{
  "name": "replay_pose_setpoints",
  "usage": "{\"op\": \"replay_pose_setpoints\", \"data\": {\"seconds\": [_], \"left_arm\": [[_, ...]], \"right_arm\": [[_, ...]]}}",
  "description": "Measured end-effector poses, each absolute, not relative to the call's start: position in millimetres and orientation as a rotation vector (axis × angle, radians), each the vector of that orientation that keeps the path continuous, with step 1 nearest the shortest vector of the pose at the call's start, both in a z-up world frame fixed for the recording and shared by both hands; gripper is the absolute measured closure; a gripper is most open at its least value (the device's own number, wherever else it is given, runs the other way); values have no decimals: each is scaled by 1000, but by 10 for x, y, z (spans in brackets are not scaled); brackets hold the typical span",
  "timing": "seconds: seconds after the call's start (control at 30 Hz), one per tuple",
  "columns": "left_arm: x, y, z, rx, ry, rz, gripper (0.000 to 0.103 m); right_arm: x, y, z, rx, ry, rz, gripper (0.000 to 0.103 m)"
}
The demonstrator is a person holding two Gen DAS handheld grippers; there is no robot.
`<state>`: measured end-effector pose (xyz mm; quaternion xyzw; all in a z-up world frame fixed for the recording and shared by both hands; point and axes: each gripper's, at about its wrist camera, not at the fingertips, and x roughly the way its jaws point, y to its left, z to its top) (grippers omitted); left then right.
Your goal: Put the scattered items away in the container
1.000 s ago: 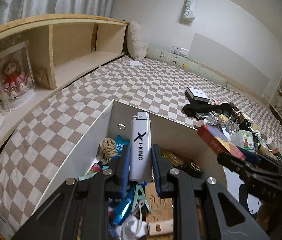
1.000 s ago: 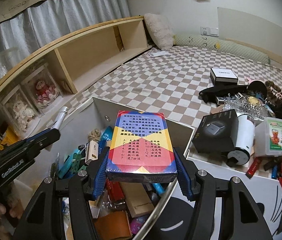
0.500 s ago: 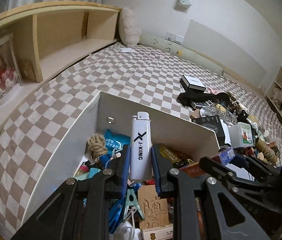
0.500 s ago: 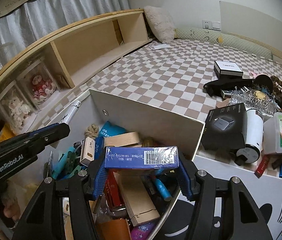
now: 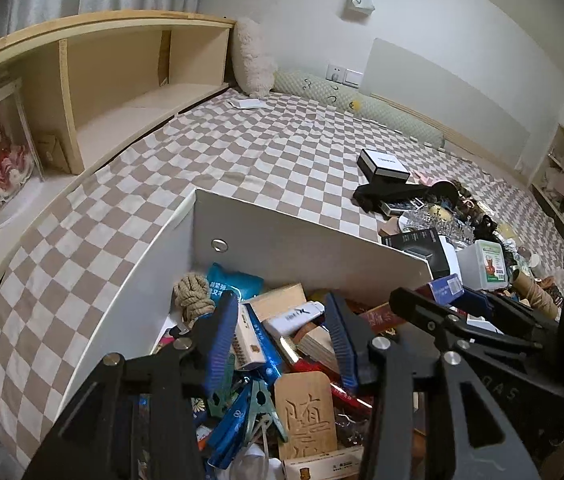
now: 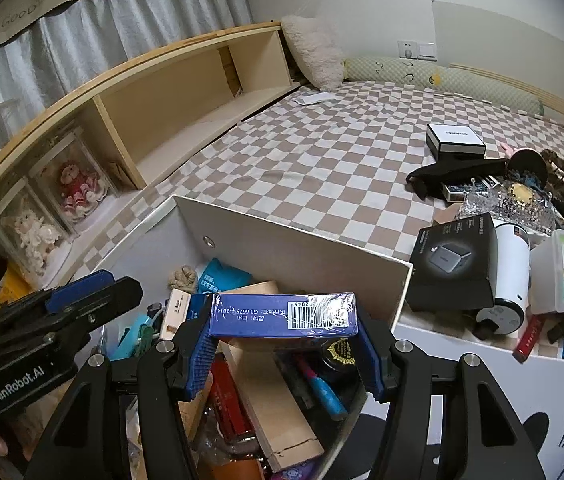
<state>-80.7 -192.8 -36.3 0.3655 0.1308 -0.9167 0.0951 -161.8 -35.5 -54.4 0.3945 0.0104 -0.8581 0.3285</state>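
1. Hovering over the white container point(image 5: 314, 240), the left hand-held gripper point(image 5: 282, 336) is seen with its jaws parted; they have just been opening, and nothing is pressed between the blue pads.
2. The white lighter point(image 5: 296, 315) is found lying on its side among the clutter inside the container, in the gap between the left pads but clear of them.
3. The right hand-held gripper point(image 6: 284, 350) is clamped on the blue card box point(image 6: 284, 314), which is held edge-on above the container's interior.
4. The container is set on the checked bed cover point(image 5: 241, 152).
5. Further scattered items point(image 6: 522, 248) are piled just beside the container's right wall, a black box and a white cylinder among them.
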Motion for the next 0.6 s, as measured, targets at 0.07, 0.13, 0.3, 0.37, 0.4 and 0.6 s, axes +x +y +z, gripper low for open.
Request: {"op": "replay_pose_setpoints", "data": {"seconds": [0.07, 0.13, 0.3, 0.37, 0.4, 0.6], "left_arm": [[-809, -1928, -368, 1087, 387, -2716, 58], [-804, -1928, -366, 1084, 387, -2716, 58], [-788, -1939, -362, 1076, 391, -2714, 58], [-784, -1939, -359, 1074, 389, -2713, 58], [-783, -1936, -356, 1072, 386, -2713, 58], [-772, -1928, -344, 1063, 374, -2708, 58]], "right_arm": [[-1636, -366, -548, 1042, 14, -2238, 42], [-1659, -374, -560, 1064, -3, -2229, 42], [-1654, -352, -556, 1056, 11, -2272, 39], [-1654, -316, -523, 1041, 3, -2291, 35], [-1657, -296, -502, 1034, -7, -2294, 28], [-1663, -220, -392, 1000, -34, -2302, 25]]}}
